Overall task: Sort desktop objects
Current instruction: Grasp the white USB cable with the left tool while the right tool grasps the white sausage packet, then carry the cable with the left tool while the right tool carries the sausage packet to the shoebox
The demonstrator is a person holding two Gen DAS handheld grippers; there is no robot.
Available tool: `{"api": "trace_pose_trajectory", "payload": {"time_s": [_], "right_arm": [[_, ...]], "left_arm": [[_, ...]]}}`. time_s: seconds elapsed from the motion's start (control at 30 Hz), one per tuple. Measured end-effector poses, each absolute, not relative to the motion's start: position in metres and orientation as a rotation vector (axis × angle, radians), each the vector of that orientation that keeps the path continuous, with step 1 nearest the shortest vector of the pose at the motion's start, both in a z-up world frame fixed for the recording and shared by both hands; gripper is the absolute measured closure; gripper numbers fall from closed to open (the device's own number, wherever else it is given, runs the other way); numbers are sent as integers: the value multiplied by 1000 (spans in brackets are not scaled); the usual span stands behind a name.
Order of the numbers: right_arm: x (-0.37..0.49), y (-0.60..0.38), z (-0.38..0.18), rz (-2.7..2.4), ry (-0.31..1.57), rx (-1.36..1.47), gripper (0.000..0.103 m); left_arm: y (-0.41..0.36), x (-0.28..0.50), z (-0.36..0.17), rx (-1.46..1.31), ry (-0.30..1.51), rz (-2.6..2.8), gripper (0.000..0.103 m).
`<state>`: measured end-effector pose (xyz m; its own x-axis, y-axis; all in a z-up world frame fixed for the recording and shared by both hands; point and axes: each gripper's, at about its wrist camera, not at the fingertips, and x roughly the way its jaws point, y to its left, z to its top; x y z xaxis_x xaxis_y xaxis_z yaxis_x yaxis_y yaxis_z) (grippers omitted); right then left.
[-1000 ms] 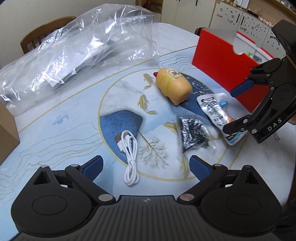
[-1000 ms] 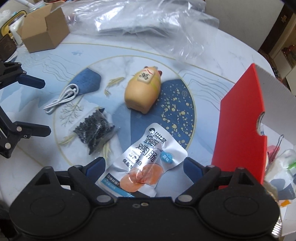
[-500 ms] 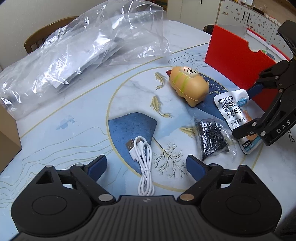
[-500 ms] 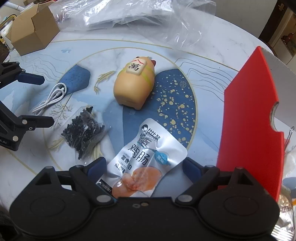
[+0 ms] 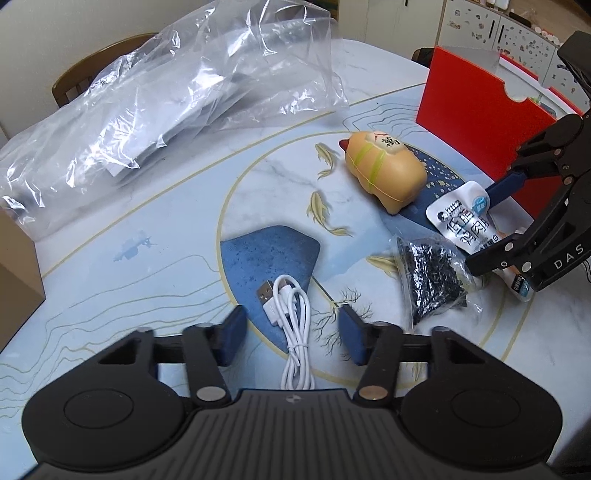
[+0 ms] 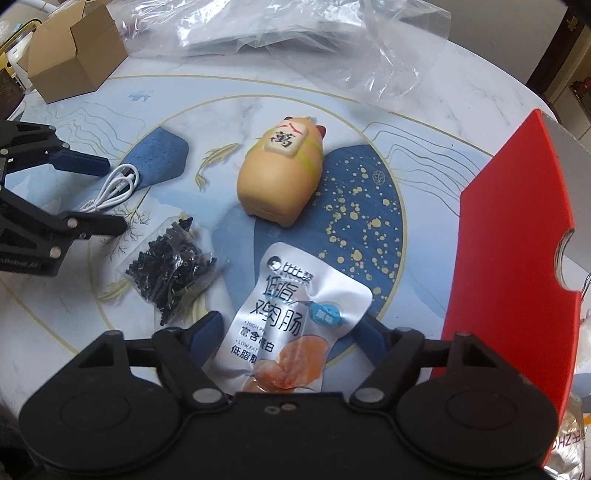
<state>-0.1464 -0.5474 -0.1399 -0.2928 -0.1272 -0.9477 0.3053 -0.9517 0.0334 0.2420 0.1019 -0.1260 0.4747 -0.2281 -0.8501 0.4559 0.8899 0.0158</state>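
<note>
The left gripper (image 5: pixel 291 334) has been closing, its jaws astride the white USB cable (image 5: pixel 293 328) without touching. The right gripper (image 6: pixel 290 334) has been closing around the sausage pouch (image 6: pixel 291 325), whether pressing I cannot tell. A clear bag of black bits (image 6: pixel 173 267) lies between; the red box (image 6: pixel 513 258) stands right.

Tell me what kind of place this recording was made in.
Probably a home dining area: a round printed table, a wooden chair behind it, and white cabinets covered in stickers.
</note>
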Motion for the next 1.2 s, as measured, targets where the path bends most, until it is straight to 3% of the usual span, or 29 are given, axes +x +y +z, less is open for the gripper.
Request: {"api": "trace_pose_trajectory", "payload": {"time_s": [0.03,0.1,0.23,0.83,1.03,1.2], "right_arm": [[-146,-548,-139,-2316,226,1676,34],[-145,-550,-138,-2310,232,1671,39],[-143,-551,-137,-2307,231,1674,42],[-108,-542,-119,-2308,191,1673,44],[-92,-542,-107,-2303,176,1655,44],[-81,-539,-97,-2312,160,1636,44]], "left_arm": [[101,241,-125,257,992,-427,56],[99,240,-124,260,991,-431,70],[97,239,-123,260,995,-433,81],[103,216,-117,189,1008,-430,87],[104,204,-109,166,1008,-442,97],[105,194,-107,148,1009,-444,97]]}}
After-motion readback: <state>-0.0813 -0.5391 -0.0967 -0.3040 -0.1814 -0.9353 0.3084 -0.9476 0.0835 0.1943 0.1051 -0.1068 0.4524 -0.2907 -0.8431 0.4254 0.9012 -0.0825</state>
